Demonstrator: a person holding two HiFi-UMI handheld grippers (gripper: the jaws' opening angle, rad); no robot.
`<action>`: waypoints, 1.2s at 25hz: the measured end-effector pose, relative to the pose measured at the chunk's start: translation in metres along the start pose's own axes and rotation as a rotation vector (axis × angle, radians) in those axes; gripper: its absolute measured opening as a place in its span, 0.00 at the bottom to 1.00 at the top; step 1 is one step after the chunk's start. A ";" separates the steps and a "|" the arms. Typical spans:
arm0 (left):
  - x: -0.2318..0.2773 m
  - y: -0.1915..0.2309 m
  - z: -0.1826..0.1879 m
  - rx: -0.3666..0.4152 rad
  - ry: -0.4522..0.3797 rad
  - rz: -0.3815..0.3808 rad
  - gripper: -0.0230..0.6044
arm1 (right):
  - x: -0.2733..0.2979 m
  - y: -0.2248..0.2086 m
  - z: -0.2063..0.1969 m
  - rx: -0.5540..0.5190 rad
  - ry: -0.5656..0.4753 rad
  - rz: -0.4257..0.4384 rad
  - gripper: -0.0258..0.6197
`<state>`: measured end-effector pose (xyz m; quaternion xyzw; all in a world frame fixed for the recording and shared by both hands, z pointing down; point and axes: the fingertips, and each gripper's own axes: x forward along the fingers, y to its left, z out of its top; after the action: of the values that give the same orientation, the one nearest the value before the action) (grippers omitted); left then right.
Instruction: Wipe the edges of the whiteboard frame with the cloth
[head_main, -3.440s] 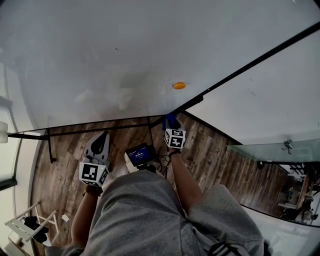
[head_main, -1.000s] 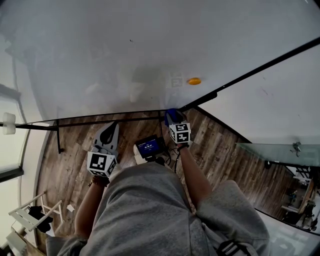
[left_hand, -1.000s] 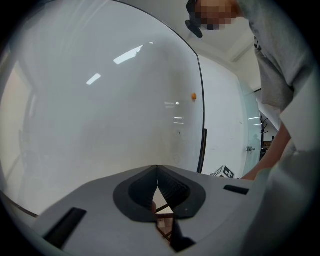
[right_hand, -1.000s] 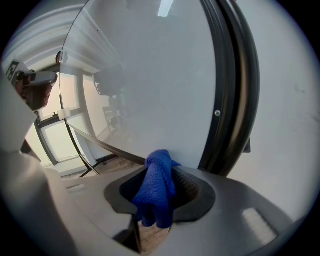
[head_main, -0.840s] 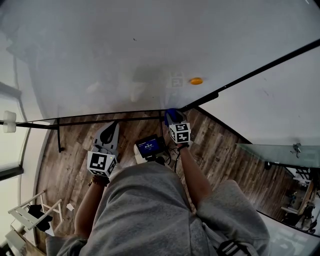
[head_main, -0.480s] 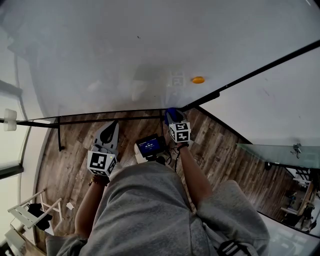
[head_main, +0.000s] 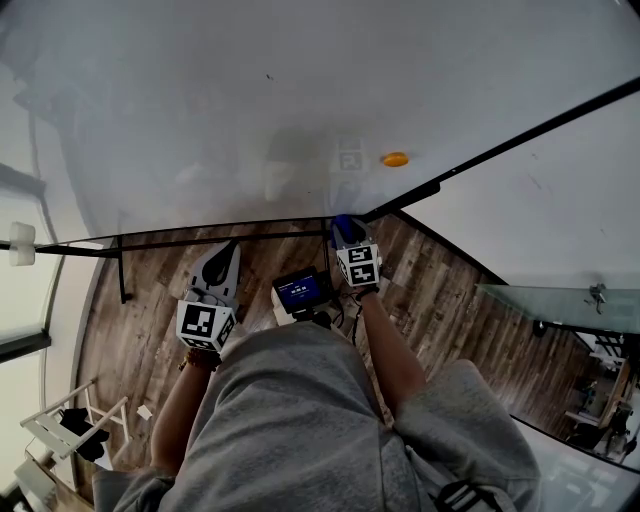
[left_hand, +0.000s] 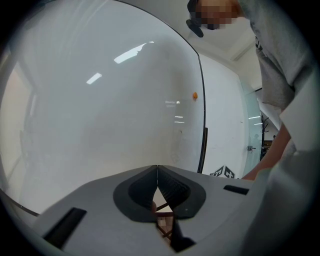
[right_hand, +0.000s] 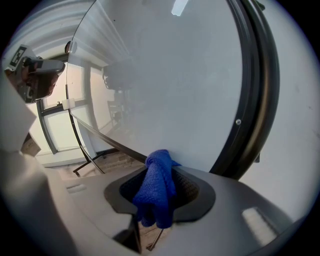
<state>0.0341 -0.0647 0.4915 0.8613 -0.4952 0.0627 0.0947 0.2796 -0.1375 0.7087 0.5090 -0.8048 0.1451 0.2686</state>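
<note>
Blue cloth (right_hand: 156, 192) in right gripper (right_hand: 161, 169), left gripper (left_hand: 157, 169) closed

An orange magnet (head_main: 395, 159) sits far, right of centre. A small blue-lit screen (head_main: 301, 291) lies on the wooden floor (head_main: 130, 330). A white rack (head_main: 38, 433) stands near left.

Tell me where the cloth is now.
The cloth is clamped in the right gripper, at the whiteboard frame's lower right corner, middle of the head view.
</note>
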 end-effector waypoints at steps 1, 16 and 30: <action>0.001 0.001 0.000 0.001 0.002 0.000 0.05 | 0.000 0.000 0.000 -0.006 -0.001 0.000 0.25; 0.008 0.010 -0.001 -0.003 0.014 -0.006 0.05 | 0.001 0.009 0.003 0.003 -0.022 0.038 0.25; -0.002 0.031 -0.004 -0.010 0.022 0.019 0.05 | 0.014 0.035 0.007 -0.079 -0.013 0.075 0.24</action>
<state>0.0066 -0.0771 0.4984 0.8553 -0.5026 0.0703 0.1039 0.2418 -0.1365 0.7129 0.4685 -0.8302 0.1197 0.2775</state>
